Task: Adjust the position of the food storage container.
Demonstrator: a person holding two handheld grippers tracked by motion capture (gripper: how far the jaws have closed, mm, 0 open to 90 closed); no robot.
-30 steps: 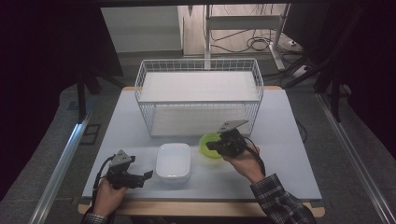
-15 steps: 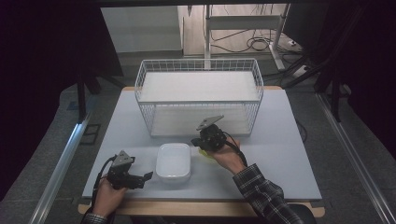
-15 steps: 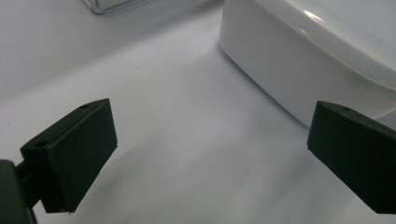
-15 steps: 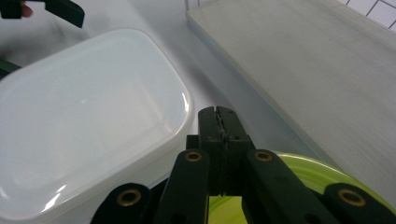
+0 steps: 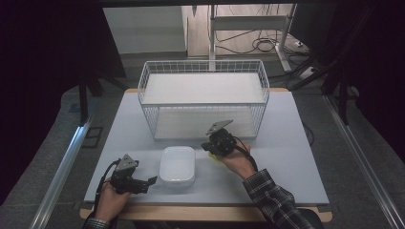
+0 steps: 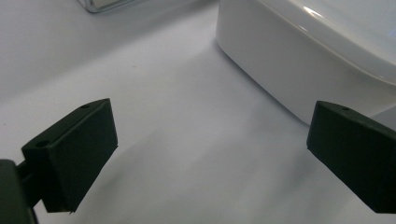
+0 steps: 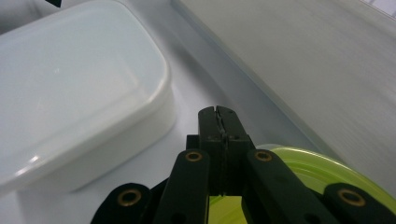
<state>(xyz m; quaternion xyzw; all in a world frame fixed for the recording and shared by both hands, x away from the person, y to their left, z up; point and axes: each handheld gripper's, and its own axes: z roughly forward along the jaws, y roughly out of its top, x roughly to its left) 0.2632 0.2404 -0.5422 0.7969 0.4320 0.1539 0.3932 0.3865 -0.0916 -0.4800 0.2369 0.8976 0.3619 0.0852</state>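
A white lidded container point(image 5: 177, 164) lies at the front middle of the table. My left gripper point(image 5: 146, 183) rests on the table just left of it, open, with nothing between its jaws; in the left gripper view point(image 6: 210, 154) the container's side point(image 6: 299, 56) stands just beyond the jaw on the right. My right gripper point(image 5: 211, 146) is right of the container, shut on the rim of a yellow-green bowl point(image 5: 214, 158), most of which is hidden under the hand. In the right gripper view the closed jaws point(image 7: 219, 114) sit over the bowl point(image 7: 322, 168), with the container point(image 7: 70, 93) to the left.
A white wire basket point(image 5: 203, 95) with a pale floor stands at the back middle, just beyond my right gripper. The grey table point(image 5: 296, 143) has open surface to the right and far left. Dark floor, rails and cables surround it.
My right gripper has moved left with the green bowl, from right of centre to just beside the white container. The left gripper has stayed in place.
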